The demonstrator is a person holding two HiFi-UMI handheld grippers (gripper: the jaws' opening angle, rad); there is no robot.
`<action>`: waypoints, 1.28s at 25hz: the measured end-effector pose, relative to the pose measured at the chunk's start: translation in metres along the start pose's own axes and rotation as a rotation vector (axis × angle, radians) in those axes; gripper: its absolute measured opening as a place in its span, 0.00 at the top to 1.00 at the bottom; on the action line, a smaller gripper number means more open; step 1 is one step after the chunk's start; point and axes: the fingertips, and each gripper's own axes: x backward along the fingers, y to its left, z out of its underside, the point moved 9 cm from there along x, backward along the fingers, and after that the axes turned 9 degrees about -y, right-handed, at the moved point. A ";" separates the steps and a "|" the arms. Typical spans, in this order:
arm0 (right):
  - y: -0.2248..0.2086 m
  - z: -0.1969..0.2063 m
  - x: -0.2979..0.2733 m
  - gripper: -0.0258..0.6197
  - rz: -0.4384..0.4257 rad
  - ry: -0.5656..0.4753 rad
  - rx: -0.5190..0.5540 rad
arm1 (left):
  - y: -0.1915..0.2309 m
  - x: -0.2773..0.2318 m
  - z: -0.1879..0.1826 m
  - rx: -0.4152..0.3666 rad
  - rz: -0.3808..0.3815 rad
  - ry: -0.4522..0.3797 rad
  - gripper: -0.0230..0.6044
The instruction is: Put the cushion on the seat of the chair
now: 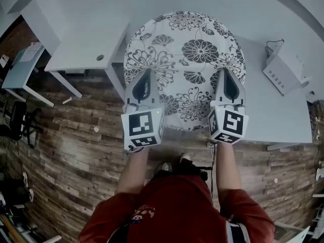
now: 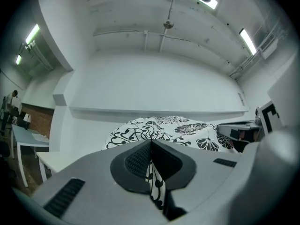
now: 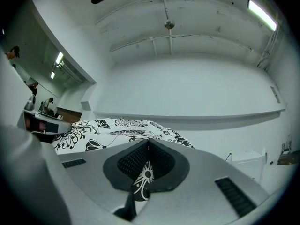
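Over white desk [image 1: 81, 39], both tools [image 1: 146, 75] [image 1: 227, 74] clamp cushion [image 1: 195, 49].

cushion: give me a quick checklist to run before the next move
1. Left gripper shut on the cushion: ok, patterned fabric is pinched between its jaws in the left gripper view.
2. Right gripper shut on the cushion: ok, fabric is pinched there too.
3. Grips spread apart along the near edge: ok.
4. Chair in sight as a target: not ok, no view shows one.
5. Cushion lifted clear of the white desk: cannot tell, since it overlaps the desk from above.
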 end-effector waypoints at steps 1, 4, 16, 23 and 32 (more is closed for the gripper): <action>0.001 0.000 0.001 0.92 0.004 -0.002 0.001 | 0.000 0.000 0.000 0.000 0.004 -0.001 0.92; 0.002 0.001 0.000 0.92 0.015 -0.007 0.002 | 0.002 -0.003 0.002 0.000 0.015 -0.004 0.92; 0.005 0.014 0.001 0.92 0.041 -0.037 0.004 | 0.006 -0.007 0.012 -0.005 0.032 -0.044 0.92; 0.007 0.019 0.002 0.92 0.043 -0.068 0.019 | 0.007 -0.008 0.020 -0.005 0.033 -0.076 0.92; 0.008 0.015 0.003 0.92 0.048 -0.060 0.031 | 0.009 -0.009 0.020 0.009 0.041 -0.069 0.92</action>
